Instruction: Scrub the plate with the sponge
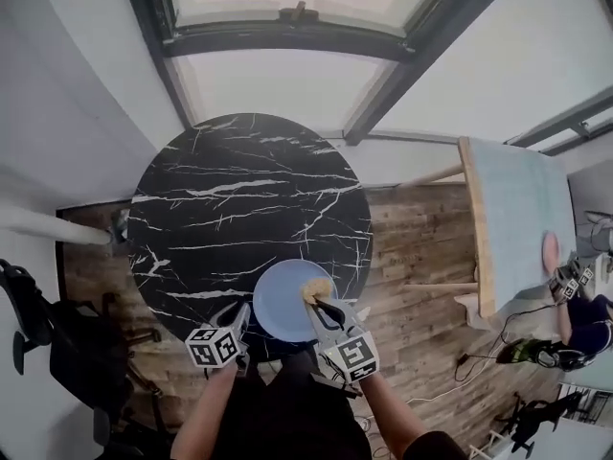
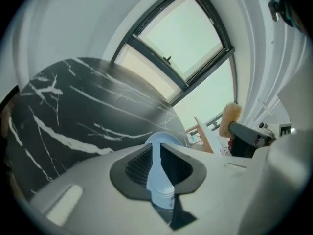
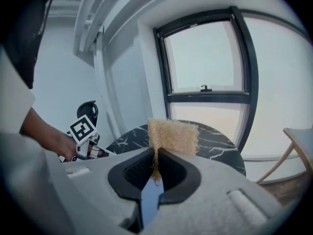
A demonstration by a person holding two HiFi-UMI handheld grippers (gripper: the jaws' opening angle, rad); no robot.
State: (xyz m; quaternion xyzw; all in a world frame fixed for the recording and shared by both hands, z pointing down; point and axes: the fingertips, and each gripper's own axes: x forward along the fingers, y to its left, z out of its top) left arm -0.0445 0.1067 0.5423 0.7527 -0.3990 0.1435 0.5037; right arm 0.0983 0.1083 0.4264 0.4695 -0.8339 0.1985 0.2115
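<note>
The left gripper (image 2: 157, 155) is clamped on the plate (image 1: 283, 300). In the left gripper view its 2 jaws are pressed onto the light-blue rim, w/ the plate running btwn the pads and out past the tips. In the head view the plate lies over the near edge of the round black marble table (image 1: 244, 195), held at its left rim. Whether it touches the tabletop can't be told.

The right gripper (image 3: 155, 166) is closed on the sponge (image 3: 173, 136). The tan, fibrous block is pinched at its lower edge btwn the 2 jaws, and most of it stands up above the tips. In the head view the sponge overlaps the plate's upper-right part. Contact btwn sponge and plate can't be confirmed from any view.

The 2 grippers sit close together at the table's near side, left one at the plate's left, right one at its right, each w/ its marker cube toward the person. Both forearms reach in from the bottom of the head view.

Behind the table is a large dark-framed window (image 1: 297, 56). The floor (image 1: 421, 257) is wood plank, and a pale tabletop w/ a wooden edge (image 1: 512, 214) stands off to the right.
</note>
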